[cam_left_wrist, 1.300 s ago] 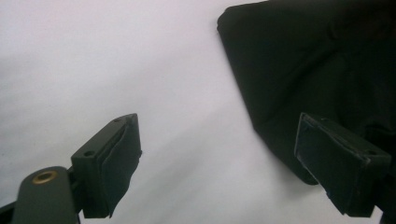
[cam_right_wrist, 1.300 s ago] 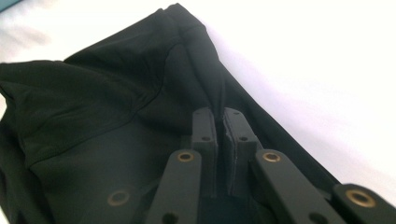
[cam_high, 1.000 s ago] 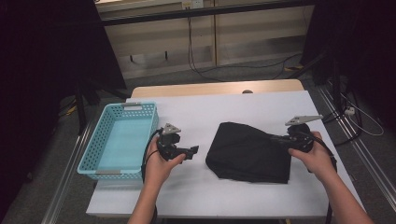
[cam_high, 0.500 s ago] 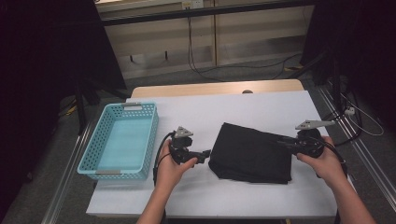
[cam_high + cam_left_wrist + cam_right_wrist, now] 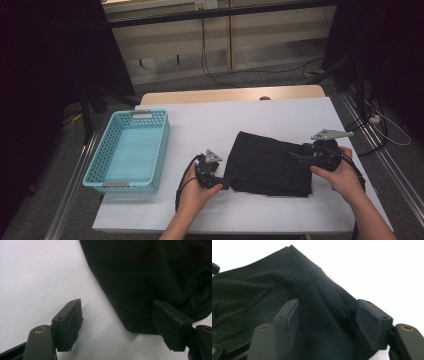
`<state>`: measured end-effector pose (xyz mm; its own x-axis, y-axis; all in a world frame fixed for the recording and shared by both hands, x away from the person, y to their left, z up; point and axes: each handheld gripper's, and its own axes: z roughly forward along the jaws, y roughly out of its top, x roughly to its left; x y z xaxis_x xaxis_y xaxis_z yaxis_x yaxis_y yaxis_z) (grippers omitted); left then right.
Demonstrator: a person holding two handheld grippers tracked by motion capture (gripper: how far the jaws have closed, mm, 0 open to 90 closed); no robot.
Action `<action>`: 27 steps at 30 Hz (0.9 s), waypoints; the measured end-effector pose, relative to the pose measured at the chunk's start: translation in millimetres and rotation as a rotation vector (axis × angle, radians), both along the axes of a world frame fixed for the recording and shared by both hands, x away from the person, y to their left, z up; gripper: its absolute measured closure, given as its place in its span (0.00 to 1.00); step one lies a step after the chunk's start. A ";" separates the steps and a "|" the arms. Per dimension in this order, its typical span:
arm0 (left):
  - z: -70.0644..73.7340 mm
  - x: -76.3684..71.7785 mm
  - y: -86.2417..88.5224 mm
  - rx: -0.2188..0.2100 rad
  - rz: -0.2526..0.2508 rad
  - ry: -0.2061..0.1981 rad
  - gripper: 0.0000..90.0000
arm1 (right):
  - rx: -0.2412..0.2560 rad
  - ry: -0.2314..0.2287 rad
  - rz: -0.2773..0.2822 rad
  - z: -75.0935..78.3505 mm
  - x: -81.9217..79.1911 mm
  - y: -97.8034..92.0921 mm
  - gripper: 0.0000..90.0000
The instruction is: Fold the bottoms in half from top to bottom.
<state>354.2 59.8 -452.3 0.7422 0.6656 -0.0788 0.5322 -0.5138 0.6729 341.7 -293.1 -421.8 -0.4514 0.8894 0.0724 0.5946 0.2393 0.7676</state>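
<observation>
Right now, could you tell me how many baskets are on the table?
1. The blue basket sits on the table's left side, apart from the black cloth; nothing seems hidden.

The white table (image 5: 240, 120) carries 1 folded black cloth (image 5: 267, 165) and 1 blue basket (image 5: 131, 150), well apart.

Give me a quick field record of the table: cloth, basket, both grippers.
cloth: black garment, folded, flat on the white table
basket: blue basket, left of the cloth, nothing in it
left gripper: open, at the cloth's near left corner, one of its fingers over the fabric
right gripper: open, over the cloth's right edge
</observation>
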 end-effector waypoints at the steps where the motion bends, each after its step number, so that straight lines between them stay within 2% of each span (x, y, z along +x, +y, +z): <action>1: 0.7 -1.8 -0.7 -0.004 0.010 0.006 0.36 | -0.005 0.001 0.002 -0.5 0.1 1.0 0.39; 4: 2.6 -7.8 -2.4 0.005 0.024 0.013 0.47 | -0.007 0.004 0.002 -0.8 0.3 2.7 0.39; 7: 5.7 -9.2 -3.3 -0.025 0.043 0.078 0.66 | -0.010 -0.004 -0.003 0.9 0.2 2.4 0.39; 10: 6.6 -8.7 -3.3 -0.030 0.050 0.105 0.77 | -0.004 -0.017 -0.008 3.2 0.1 2.3 0.38; 11: 6.9 -8.2 -3.1 -0.050 0.055 0.135 0.82 | -0.001 -0.019 -0.008 3.6 -0.1 2.4 0.38; 12: 6.8 -7.5 -2.8 -0.065 0.048 0.160 0.91 | 0.002 -0.022 -0.007 4.0 -0.2 2.6 0.38; 13: 7.7 -6.7 -3.3 -0.058 0.045 0.164 0.93 | 0.002 -0.023 -0.008 4.4 -0.5 2.8 0.37; 16: 12.3 0.3 -1.0 -0.044 0.043 0.212 0.94 | 0.003 -0.027 -0.005 4.8 -1.0 2.9 0.37; 20: 15.9 13.9 12.1 -0.064 0.047 0.256 0.95 | 0.006 -0.028 -0.002 5.5 -2.6 2.2 0.36; 24: 20.3 28.7 27.2 -0.065 0.080 0.267 0.95 | 0.005 -0.029 0.013 5.7 -3.7 7.0 0.34; 27: 24.7 43.2 39.0 -0.047 0.094 0.270 0.95 | 0.007 -0.035 0.020 6.6 -4.4 12.3 0.32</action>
<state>397.4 98.8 -427.6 0.6256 0.7212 -0.2974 0.7391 -0.4258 0.5219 337.3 -280.8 -415.2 -0.4717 0.8795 0.0630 0.5627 0.2452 0.7895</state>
